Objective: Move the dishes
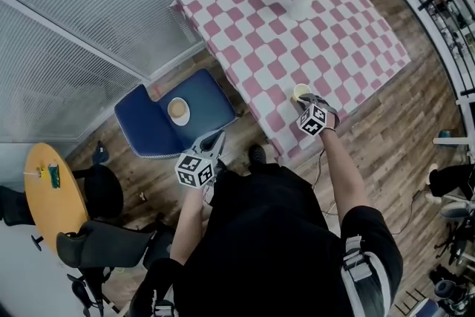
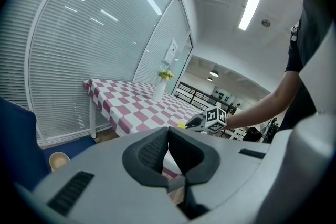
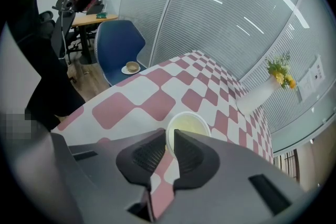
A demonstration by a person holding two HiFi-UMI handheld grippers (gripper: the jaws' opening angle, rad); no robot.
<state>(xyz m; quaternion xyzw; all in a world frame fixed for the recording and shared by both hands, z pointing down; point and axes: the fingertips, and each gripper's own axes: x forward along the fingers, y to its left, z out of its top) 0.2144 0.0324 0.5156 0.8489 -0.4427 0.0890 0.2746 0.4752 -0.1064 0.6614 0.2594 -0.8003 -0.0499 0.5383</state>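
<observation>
The right tool (image 3: 170, 136), jaws slightly apart, straddled the yellow bowl (image 3: 189, 124) at its near rim; the left tool (image 2: 168, 131) was closed.

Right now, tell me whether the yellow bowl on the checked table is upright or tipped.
Upright: the yellow bowl sits flat on the checked tablecloth, its round mouth facing up.
</observation>
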